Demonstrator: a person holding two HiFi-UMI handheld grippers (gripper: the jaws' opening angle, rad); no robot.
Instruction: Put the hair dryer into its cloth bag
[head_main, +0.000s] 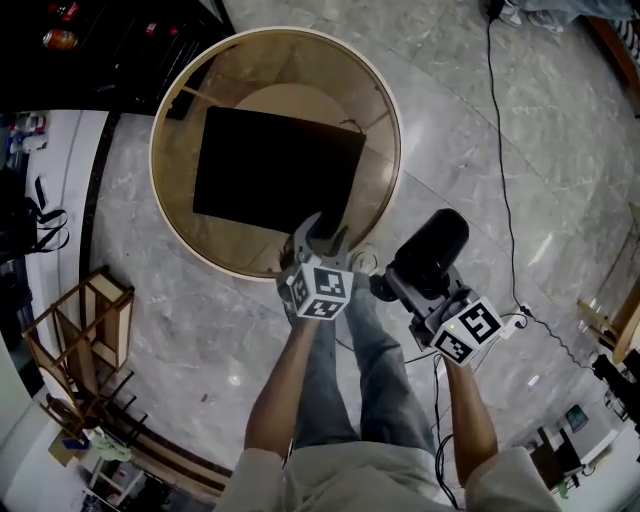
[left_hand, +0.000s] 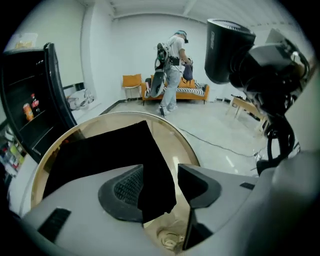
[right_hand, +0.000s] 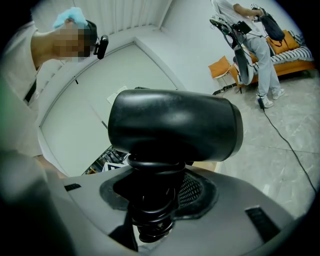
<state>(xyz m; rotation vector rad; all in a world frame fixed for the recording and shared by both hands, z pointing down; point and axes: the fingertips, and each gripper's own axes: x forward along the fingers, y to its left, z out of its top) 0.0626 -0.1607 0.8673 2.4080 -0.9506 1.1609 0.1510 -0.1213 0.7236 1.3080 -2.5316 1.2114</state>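
Right gripper (right_hand: 155, 197) clamping hair dryer (right_hand: 172, 125), glossy black

Bright, even indoor light; fisheye-warped, dark-vignetted edges.

Head cam: high up, looks steeply down on round table (head_main: 190, 100) w/ black bag (head_main: 275, 170); left gripper (head_main: 322, 232) & right gripper (head_main: 405, 287) sit low in frame, forearms below them. Left gripper cam: right behind its jaws, v. close, faces fwd & down across same table and bag, so shares both w/ head cam; also catches hair dryer (left_hand: 225, 50) top right. Right gripper cam: close behind its jaws, nearly level, hair dryer fills frame. Both gripper cams share far sofa (left_hand: 190, 92) & standing person (left_hand: 172, 70) in bkgd.
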